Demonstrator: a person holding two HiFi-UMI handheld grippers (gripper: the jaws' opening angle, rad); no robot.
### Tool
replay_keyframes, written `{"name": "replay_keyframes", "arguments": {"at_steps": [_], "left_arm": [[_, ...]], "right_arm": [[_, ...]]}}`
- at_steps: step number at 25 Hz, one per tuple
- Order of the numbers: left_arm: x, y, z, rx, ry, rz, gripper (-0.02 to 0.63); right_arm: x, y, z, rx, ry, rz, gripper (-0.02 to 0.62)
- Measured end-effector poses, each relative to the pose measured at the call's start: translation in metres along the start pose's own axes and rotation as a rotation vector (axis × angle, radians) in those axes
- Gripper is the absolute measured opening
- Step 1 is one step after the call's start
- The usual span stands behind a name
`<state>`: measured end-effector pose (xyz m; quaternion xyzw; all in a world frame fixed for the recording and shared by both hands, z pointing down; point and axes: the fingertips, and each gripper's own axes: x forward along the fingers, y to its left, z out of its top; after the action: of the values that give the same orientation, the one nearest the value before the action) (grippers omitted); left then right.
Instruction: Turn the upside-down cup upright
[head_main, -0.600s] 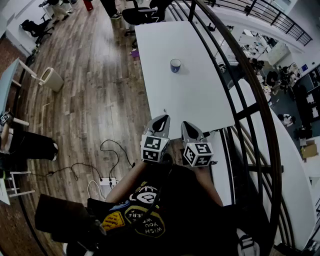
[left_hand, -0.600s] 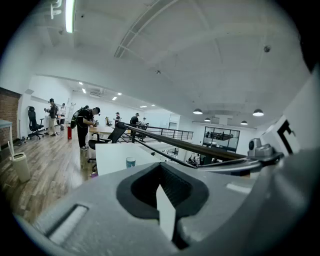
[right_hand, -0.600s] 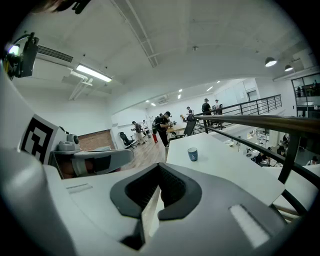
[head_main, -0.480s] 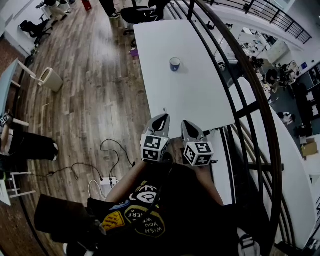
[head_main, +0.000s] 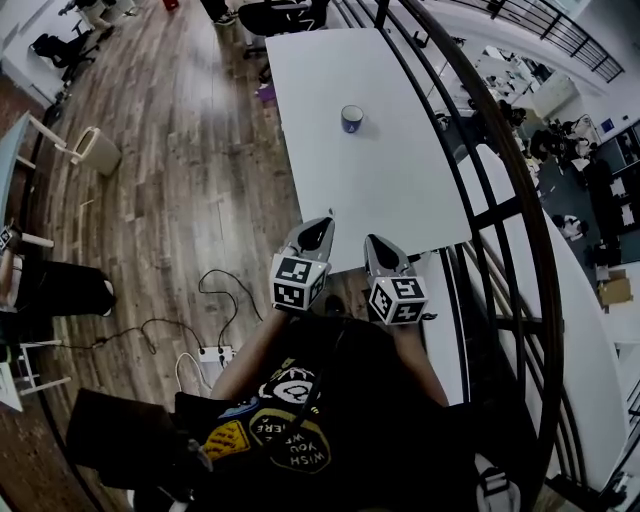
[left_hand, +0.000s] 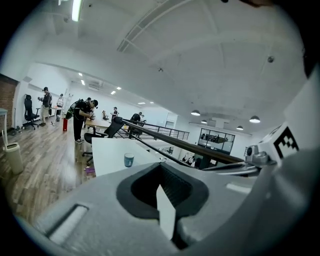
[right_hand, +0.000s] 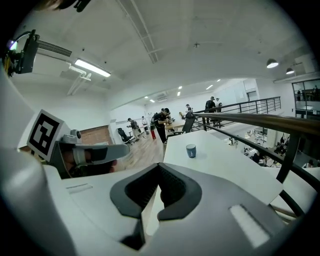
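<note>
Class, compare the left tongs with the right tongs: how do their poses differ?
The left tongs lean rightward at the tips; the right tongs lean leftward. The left tongs reach slightly farther forward than the right tongs. Both are shut, empty and well short of the cup.

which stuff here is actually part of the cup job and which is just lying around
Job: blue cup; white table it stands on; left tool and right tool, both shut and empty.
Lying about: waste bin; power strip with its cables; office chair; railing.
</note>
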<state>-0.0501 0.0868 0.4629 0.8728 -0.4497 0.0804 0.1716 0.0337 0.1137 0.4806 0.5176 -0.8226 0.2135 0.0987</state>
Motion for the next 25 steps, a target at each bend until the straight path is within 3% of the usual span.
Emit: {"name": "replay_keyframes", "arguments": {"at_steps": [10, 22, 25], "left_arm": [[0.016, 0.025, -0.015, 0.039, 0.046, -0.014, 0.005], [0.114, 0.06, -0.023, 0.034, 0.133, 0.033, 0.005], [0.139, 0.066, -0.026, -0.006, 0.141, 0.065, 0.005]], "right_arm": [[0.03, -0.012, -0.012, 0.022, 0.045, -0.06, -0.002], [0.097, -0.078, -0.024, 0.073, 0.117, -0.024, -0.002], [0.114, -0.092, -0.029, 0.07, 0.153, 0.016, -0.002]]}}
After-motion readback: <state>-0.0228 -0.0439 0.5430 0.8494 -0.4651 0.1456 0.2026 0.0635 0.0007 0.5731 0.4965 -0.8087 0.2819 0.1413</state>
